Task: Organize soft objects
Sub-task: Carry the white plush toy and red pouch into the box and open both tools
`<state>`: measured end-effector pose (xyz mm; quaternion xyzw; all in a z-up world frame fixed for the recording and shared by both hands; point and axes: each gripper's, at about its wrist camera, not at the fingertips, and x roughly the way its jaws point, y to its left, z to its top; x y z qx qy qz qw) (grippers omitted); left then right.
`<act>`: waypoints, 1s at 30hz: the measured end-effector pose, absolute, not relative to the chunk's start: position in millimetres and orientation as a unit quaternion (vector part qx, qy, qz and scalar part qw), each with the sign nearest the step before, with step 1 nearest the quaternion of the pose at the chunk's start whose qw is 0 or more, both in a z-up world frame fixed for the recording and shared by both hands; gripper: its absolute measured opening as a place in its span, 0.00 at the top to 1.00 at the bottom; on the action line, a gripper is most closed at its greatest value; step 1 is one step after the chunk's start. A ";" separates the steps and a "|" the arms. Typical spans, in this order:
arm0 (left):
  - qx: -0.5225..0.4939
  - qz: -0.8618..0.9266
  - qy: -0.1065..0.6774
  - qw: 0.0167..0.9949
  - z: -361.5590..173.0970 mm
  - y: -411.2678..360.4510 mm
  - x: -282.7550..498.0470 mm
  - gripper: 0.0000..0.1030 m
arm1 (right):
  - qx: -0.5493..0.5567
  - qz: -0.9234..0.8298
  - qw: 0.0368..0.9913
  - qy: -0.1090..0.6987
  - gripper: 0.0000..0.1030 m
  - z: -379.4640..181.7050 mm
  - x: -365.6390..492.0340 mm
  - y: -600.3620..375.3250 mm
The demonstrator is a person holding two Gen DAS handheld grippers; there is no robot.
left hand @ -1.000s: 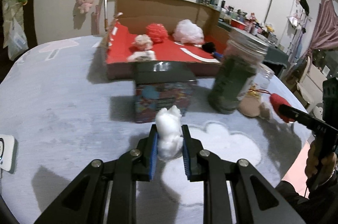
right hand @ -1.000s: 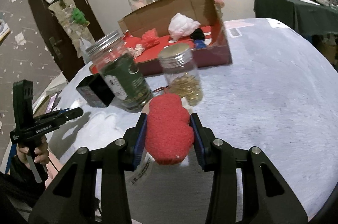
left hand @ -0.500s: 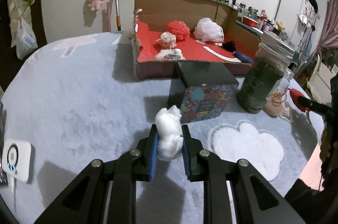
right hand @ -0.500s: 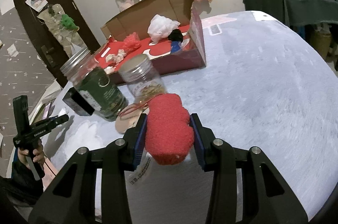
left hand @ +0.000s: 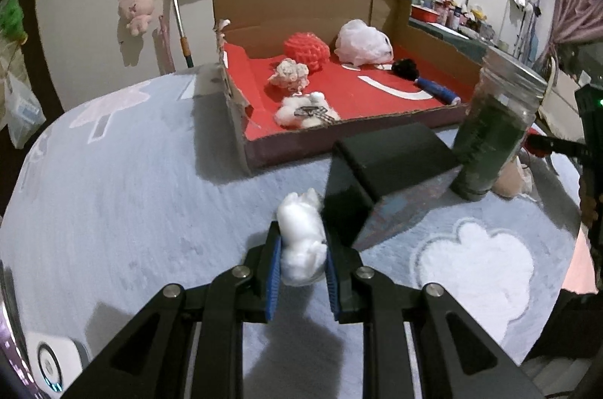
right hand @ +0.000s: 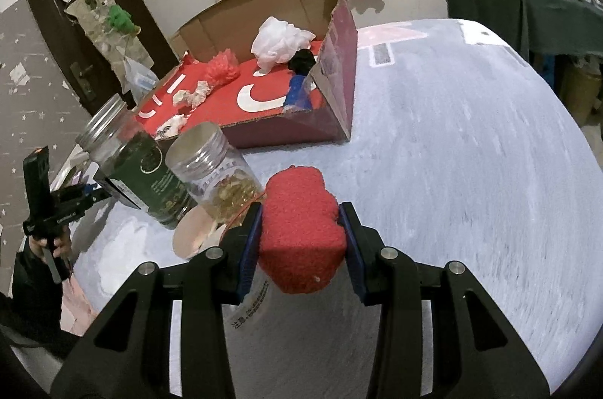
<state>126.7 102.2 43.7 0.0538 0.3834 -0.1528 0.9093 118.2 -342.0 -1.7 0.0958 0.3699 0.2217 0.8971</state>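
Two grippers each carry a soft piece, both short of the cardboard box. Nearer than its open front, the left gripper is clamped on a white fluffy toy beside a black tin. Right of the jars before the box, the right gripper squeezes a red plush heart.

Left gripper is clamped on a white plush over the grey rug. Black box sits just at 1 o'clock, green jar at 2, and the cardboard box of soft stuff at 12.
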 end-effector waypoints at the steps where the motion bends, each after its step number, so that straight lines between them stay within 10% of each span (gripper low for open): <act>1: 0.057 -0.155 0.384 0.909 44.4 103.3 129.6 0.79 | 0.091 0.222 0.897 0.370 0.63 -0.7 120.1 -340.7; 30: 0.075 -0.205 0.375 0.901 102.6 87.3 186.0 0.79 | 0.030 0.254 0.904 0.344 0.63 60.5 173.0 -305.8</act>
